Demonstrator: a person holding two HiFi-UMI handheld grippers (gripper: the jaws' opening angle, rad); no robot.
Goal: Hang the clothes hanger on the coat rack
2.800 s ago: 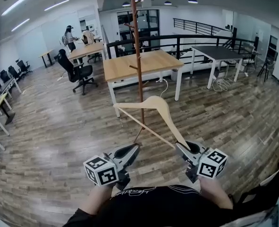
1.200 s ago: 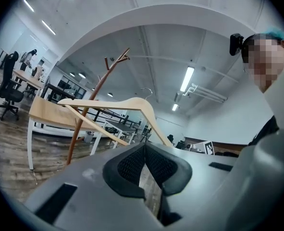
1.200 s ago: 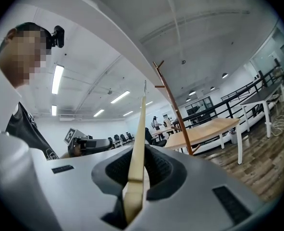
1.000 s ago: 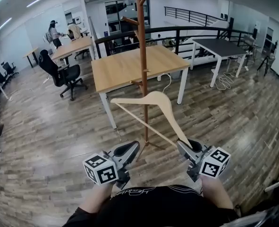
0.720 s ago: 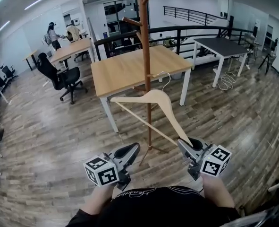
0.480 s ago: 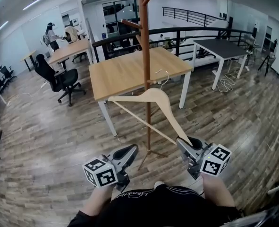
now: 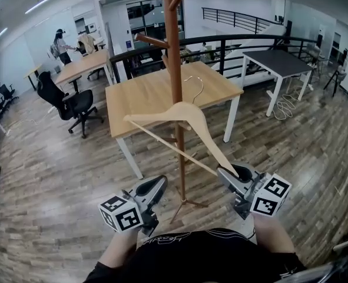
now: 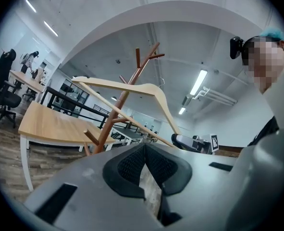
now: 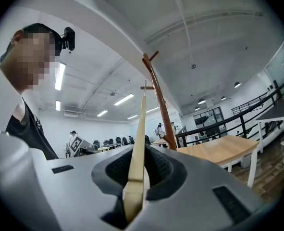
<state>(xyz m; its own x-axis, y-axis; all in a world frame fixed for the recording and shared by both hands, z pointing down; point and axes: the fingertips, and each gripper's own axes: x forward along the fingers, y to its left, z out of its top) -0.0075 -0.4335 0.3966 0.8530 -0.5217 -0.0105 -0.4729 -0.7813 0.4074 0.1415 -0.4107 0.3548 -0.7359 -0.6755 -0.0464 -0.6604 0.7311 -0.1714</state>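
A pale wooden clothes hanger (image 7: 188, 121) with a thin metal hook (image 7: 192, 86) is held out level in front of me. My right gripper (image 7: 228, 174) is shut on the hanger's right arm end (image 9: 138, 148), which runs up between its pads. The brown wooden coat rack (image 7: 175, 87) stands just ahead; the hanger's middle crosses in front of its pole. Side pegs (image 7: 148, 40) branch off the pole above the hanger. My left gripper (image 7: 155, 186) is shut with nothing in it, left of the rack's foot. In the left gripper view the hanger (image 8: 132, 88) and rack (image 8: 114, 115) rise beyond the shut jaws.
A wooden-topped table (image 7: 162, 93) stands right behind the rack. A dark table (image 7: 277, 63) and black railing (image 7: 238, 40) are at the back right. An office chair (image 7: 73, 102) and more desks with two people (image 7: 59, 40) are at the back left. Wood-plank floor (image 7: 291, 146) all round.
I have come closer to the coat rack: its pole looks larger and its foot lies between my grippers. The hanger has risen a little and now overlaps the pole. Both grips are unchanged.
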